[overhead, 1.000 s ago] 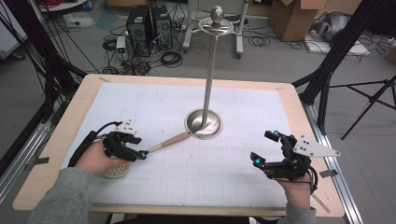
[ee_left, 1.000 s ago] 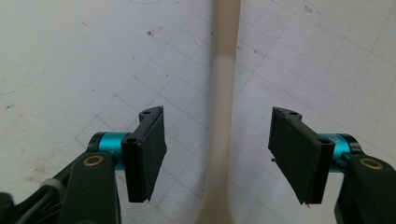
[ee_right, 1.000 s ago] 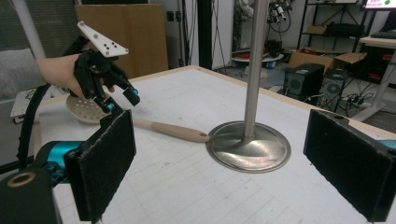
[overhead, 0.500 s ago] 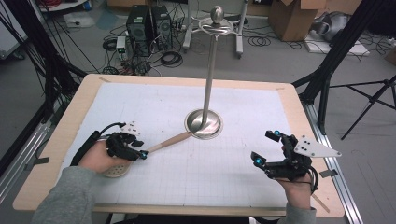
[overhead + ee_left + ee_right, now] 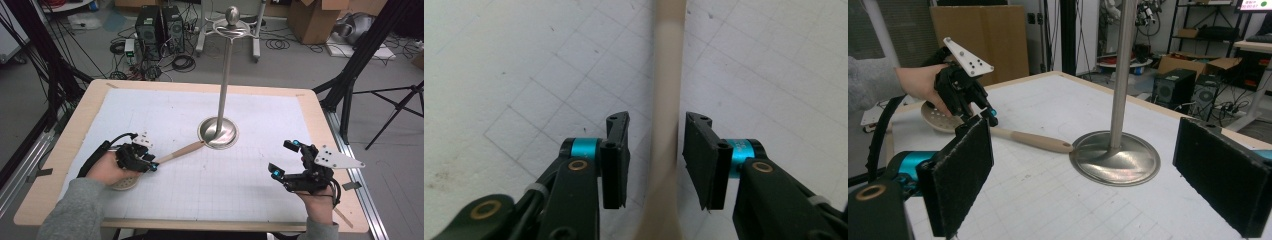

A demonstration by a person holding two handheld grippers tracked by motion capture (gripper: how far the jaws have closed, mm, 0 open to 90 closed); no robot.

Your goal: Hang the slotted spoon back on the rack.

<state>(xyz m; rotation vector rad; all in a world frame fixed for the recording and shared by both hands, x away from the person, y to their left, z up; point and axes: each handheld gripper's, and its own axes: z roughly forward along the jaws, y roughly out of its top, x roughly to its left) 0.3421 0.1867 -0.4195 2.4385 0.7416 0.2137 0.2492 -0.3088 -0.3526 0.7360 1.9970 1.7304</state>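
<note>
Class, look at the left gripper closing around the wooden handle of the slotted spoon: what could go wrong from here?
1. The left gripper's fingers have just been closing, yet gaps remain beside the handle; lifting now could drop it.
2. The handle tip touches the stand base, so a swing could knock the stand.

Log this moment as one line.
left gripper: closing around spoon handle, gap remains | right gripper: open, empty | spoon on table

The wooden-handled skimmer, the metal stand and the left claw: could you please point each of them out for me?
wooden-handled skimmer [image 5: 180, 152], high view, middle of its handle.
metal stand [image 5: 218, 133], high view, its round base.
left claw [image 5: 656, 160], left gripper view, midway between its fingertips, astride the handle.
</note>
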